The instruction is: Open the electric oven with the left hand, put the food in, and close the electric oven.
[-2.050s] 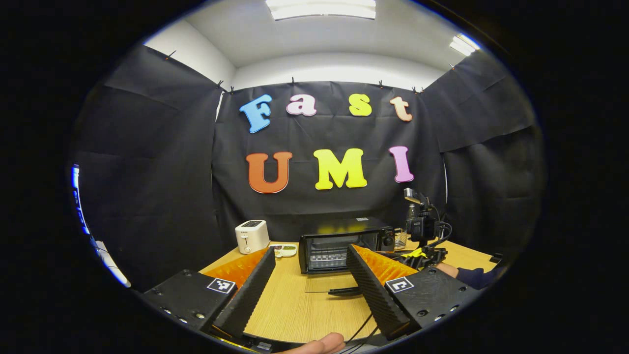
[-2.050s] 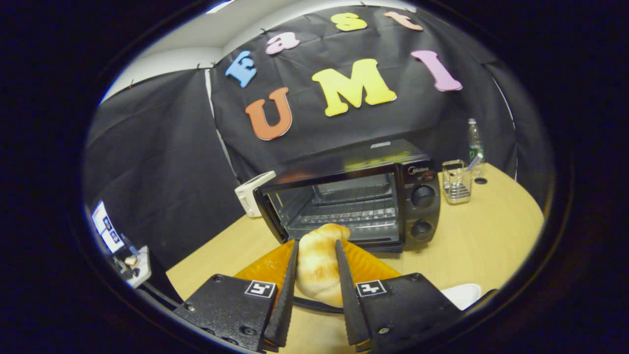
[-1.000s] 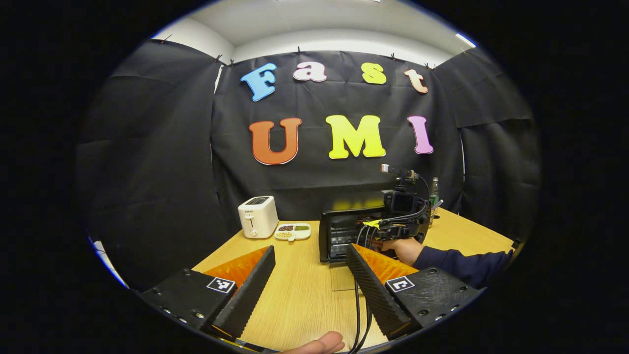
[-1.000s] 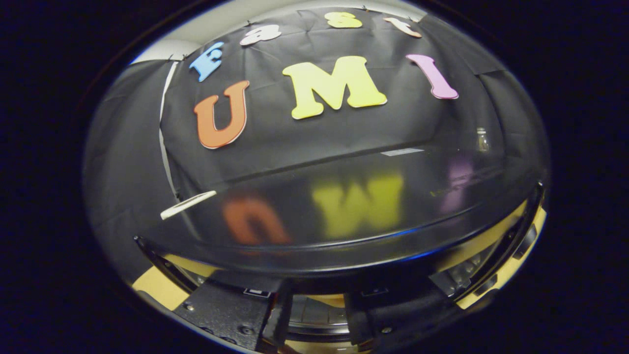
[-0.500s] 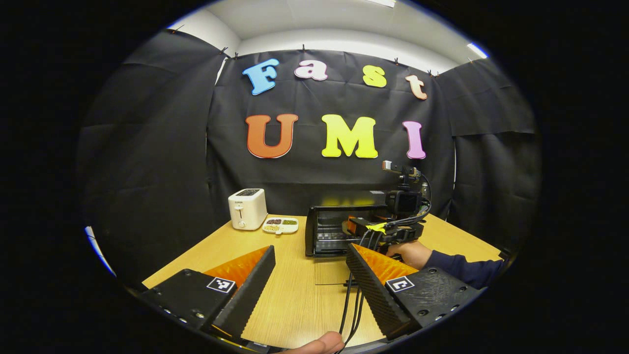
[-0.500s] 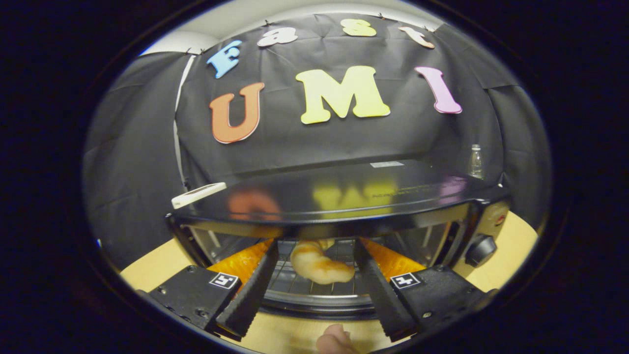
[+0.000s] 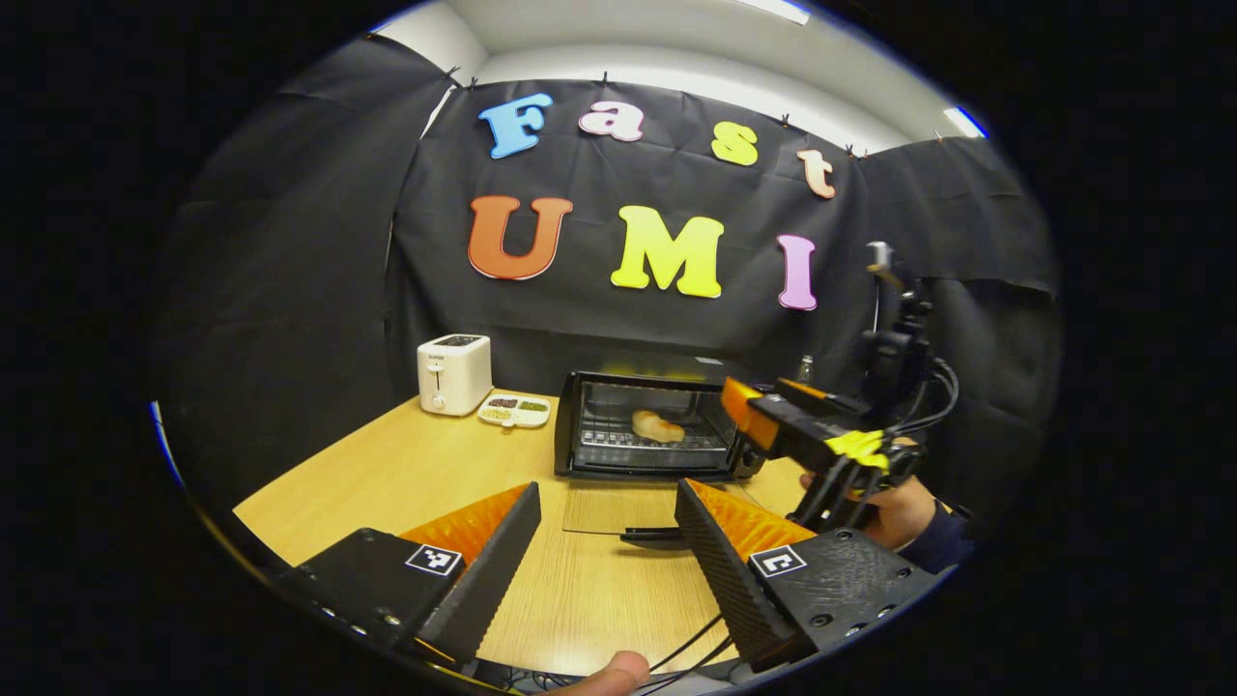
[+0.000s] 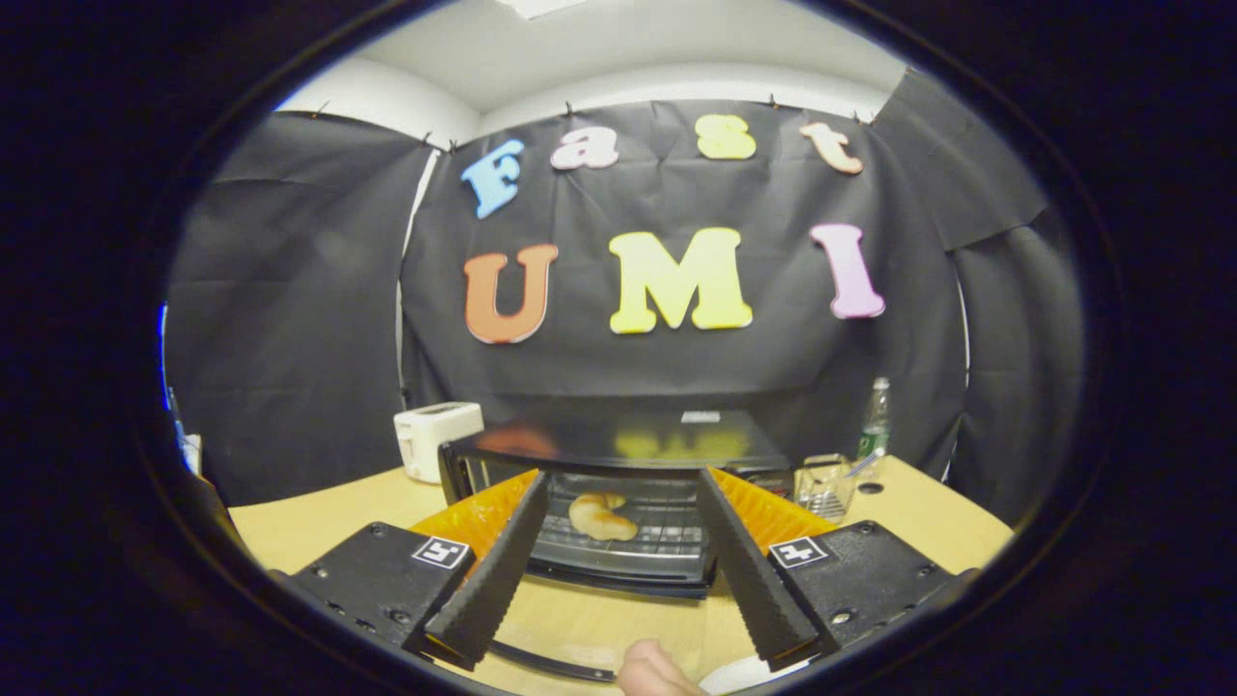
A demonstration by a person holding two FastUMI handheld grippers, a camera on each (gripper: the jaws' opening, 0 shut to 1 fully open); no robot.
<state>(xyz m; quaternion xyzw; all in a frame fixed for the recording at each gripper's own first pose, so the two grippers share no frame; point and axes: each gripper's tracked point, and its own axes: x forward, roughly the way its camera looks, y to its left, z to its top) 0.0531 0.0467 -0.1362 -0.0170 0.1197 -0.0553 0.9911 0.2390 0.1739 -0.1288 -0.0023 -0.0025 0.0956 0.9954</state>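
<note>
The black electric oven [image 7: 646, 427] stands on the wooden table with its glass door [image 7: 618, 507] folded down flat toward me. A golden croissant [image 7: 658, 425] lies on the rack inside, also in the right gripper view as the croissant [image 8: 601, 516] within the oven [image 8: 618, 447]. My right gripper [image 8: 621, 479] is open and empty, a short way in front of the oven mouth; in the left gripper view that right gripper [image 7: 761, 404] hangs at the oven's right front corner, held by a hand [image 7: 894, 512]. My left gripper [image 7: 608, 491] is open and empty, low over the table in front of the door.
A white toaster [image 7: 453, 372] and a small divided dish [image 7: 514, 411] sit left of the oven. A wire holder [image 8: 823, 491] and a bottle [image 8: 875, 412] stand to its right. Cables [image 7: 691, 646] trail near the table's front edge.
The right gripper carried the croissant into the oven, let it go on the rack and has drawn back out, open. The left gripper shifted slightly and stayed open.
</note>
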